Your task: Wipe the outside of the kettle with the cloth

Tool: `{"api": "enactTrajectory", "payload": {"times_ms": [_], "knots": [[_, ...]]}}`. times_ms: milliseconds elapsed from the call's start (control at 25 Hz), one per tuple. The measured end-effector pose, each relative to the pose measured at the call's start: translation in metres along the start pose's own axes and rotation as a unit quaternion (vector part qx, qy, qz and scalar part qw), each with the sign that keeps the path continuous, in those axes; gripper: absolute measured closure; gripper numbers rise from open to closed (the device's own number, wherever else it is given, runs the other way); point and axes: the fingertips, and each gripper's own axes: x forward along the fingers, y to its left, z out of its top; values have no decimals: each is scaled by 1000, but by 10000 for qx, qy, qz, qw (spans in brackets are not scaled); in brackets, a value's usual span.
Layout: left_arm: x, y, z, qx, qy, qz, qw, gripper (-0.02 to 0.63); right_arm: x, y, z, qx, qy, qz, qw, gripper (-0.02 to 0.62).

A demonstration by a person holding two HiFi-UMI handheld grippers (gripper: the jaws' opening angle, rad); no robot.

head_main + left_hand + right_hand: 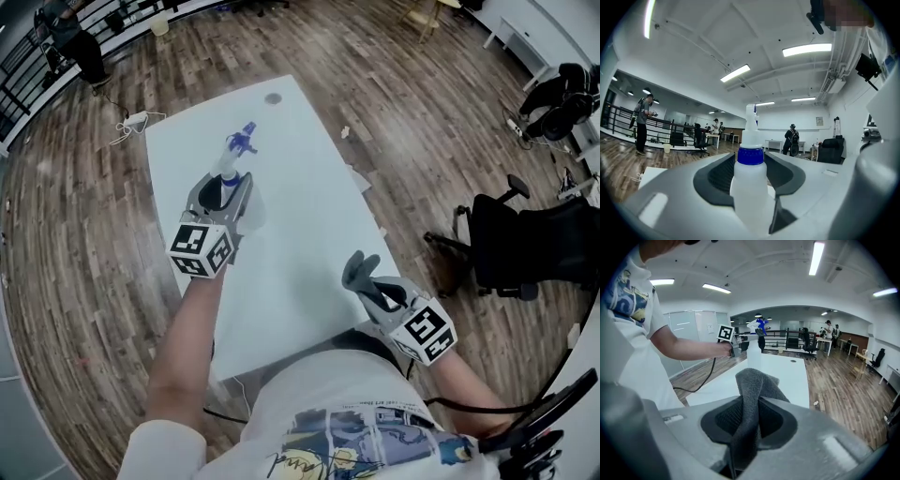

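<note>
My left gripper (228,190) is shut on a white spray bottle (233,159) with a blue collar and blue trigger. It holds the bottle upright over the white table (300,234). In the left gripper view the bottle (750,180) stands between the two dark pads. My right gripper (375,287) is shut on a grey cloth (359,273) near the table's front edge. In the right gripper view the cloth (753,392) sticks up out of the jaws in a fold. That view also shows the spray bottle (756,341) further back. No kettle shows in any view.
A round cable hole (273,97) sits at the table's far end. A black office chair (520,246) stands on the wooden floor to the right. A power strip (135,119) lies on the floor at the far left. People stand far off in the room.
</note>
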Motion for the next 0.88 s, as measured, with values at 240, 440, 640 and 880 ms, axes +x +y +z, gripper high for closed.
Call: {"api": "enactTrajectory", "payload": {"times_ms": [240, 440, 640, 880], "knots": [[11, 13, -19, 126, -74, -24, 9999, 410, -4, 3, -2, 27, 127, -99, 9999, 520], [22, 21, -39, 148, -11, -8, 9999, 410, -12, -5, -2, 17, 242, -171, 9996, 520], [22, 30, -51, 120, -6, 69, 9999, 410, -13, -8, -3, 9, 301, -127, 9995, 520], [18, 20, -55, 211, -105, -12, 9997, 405, -12, -11, -6, -59, 337, -56, 9994, 520]]}}
